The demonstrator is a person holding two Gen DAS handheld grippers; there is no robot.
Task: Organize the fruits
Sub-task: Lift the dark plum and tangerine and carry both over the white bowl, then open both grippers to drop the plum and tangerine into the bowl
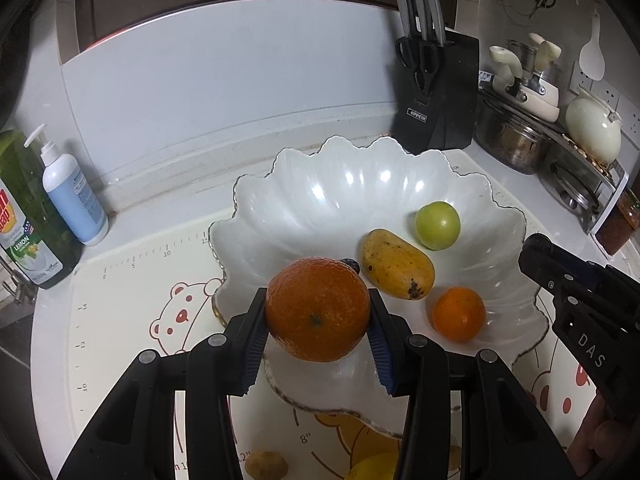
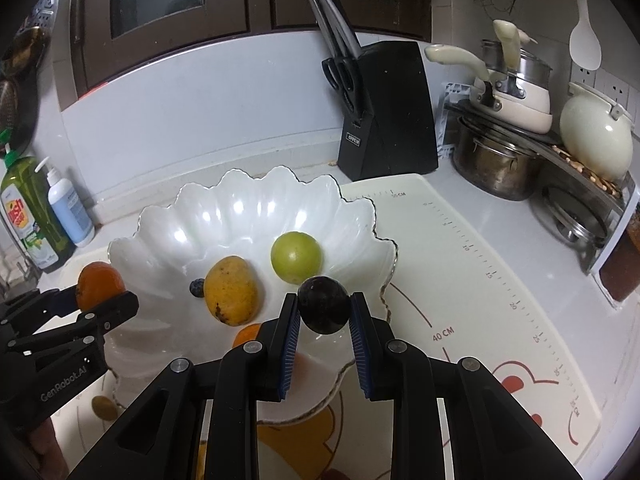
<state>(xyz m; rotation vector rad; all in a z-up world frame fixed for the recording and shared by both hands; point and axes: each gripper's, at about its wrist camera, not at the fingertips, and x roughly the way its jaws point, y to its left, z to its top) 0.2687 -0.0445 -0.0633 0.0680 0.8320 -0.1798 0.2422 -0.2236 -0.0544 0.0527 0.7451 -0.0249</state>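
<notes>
Two handheld grippers reach level over the near rim of a scalloped white bowl, each carrying fruit. The left gripper has its jaws clenched on a large orange, held above the bowl's near-left rim. The right gripper, angled in from the bowl's right side, has its jaws clamped on a dark plum above the near rim.

Inside the bowl lie a yellow mango, a green round fruit just behind it, a small mandarin near the front right, and a blueberry touching the mango's left side. The bowl's far and left half is bare.

The bowl sits on a cream measuring mat printed with bears, on a white kitchen bench. Behind the bowl stands a black knife block; to the bowl's left, a pump bottle and a green dish-soap bottle; to its right, stacked pots.
</notes>
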